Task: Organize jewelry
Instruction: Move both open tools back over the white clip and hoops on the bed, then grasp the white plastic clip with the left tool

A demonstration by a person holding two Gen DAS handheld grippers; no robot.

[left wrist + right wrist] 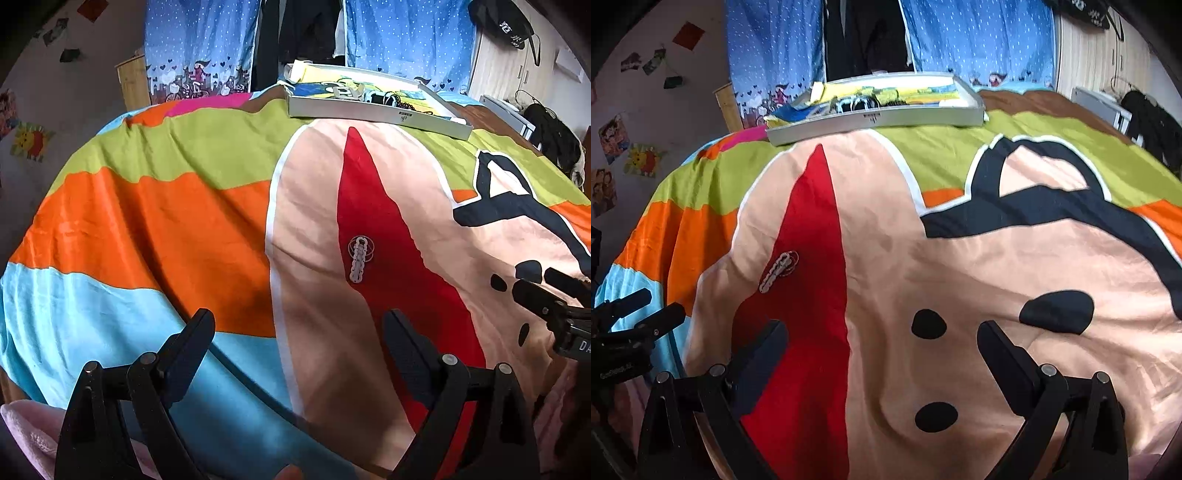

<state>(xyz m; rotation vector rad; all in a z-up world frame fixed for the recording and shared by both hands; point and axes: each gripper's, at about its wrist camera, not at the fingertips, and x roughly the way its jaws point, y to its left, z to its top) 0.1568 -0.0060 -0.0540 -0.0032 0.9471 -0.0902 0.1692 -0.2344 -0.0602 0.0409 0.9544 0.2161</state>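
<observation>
Both tongs hang low over the bed with their fingers spread wide and nothing between them: the left tongs (299, 332) above the blue and orange stripes, the right tongs (882, 343) above the peach patch with its black spots. Each also shows at the edge of the other's camera, the right pair at the far right of the left view and the left pair at the far left of the right view.

Ahead of them a silver bracelet (359, 259) lies flat on the bedspread (166, 221), a band of links with thin loops at its far end. From the left camera it rests on the red wedge, pointing straight away; from the right camera it sits at the wedge's left border, slanted, partly on the peach. It is well apart from both tongs.

Farther back, at the far side of the bed, stands a shallow grey tray (369, 114) lined with a yellow and blue picture, holding dark beads and other small pieces too small to tell. Behind it hangs a blue dotted curtain (199, 40). The right camera alone shows the big dark letter shape on the spread in full; both show stickers on the left wall.
</observation>
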